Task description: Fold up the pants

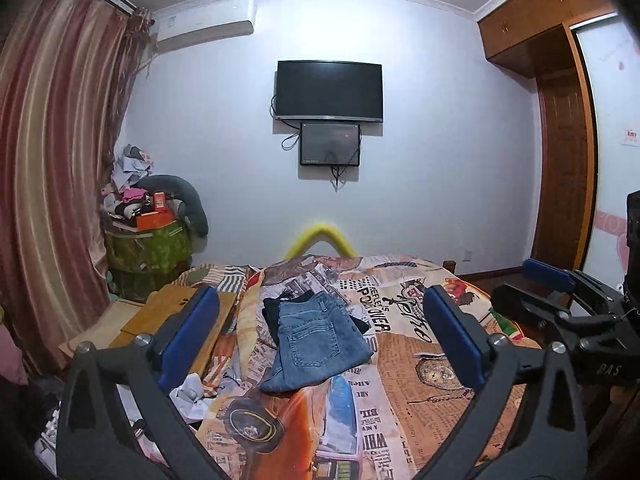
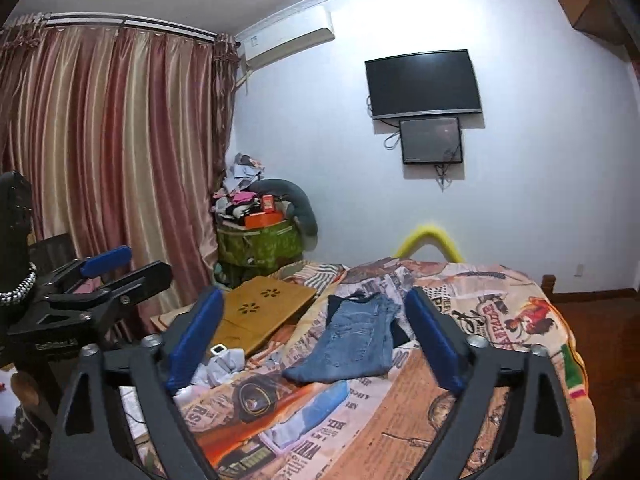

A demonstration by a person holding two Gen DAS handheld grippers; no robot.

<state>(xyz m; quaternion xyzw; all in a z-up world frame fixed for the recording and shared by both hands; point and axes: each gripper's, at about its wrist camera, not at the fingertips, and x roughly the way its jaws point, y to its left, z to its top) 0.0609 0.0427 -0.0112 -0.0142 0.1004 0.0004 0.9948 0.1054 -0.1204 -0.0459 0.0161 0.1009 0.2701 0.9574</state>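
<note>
Here the jeans (image 1: 316,340) lie folded on the bed (image 1: 440,360), apparently over a dark garment (image 1: 272,312). Left gripper (image 1: 320,334) and right gripper (image 2: 316,334) hang spread, empty. The loose stack may slump on the rumpled quilt.

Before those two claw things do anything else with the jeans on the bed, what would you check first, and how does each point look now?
1. Left gripper empty and open: ok.
2. Right gripper empty and open: ok.
3. Jeans folded into a compact bundle: ok, though the edges look a bit uneven.
4. Jeans fully resting on the bedspread, away from its edge: ok.
5. Dark garment under the jeans kept clear of them: not ok, they overlap.
6. Fold layers underneath lying flat: cannot tell.
</note>
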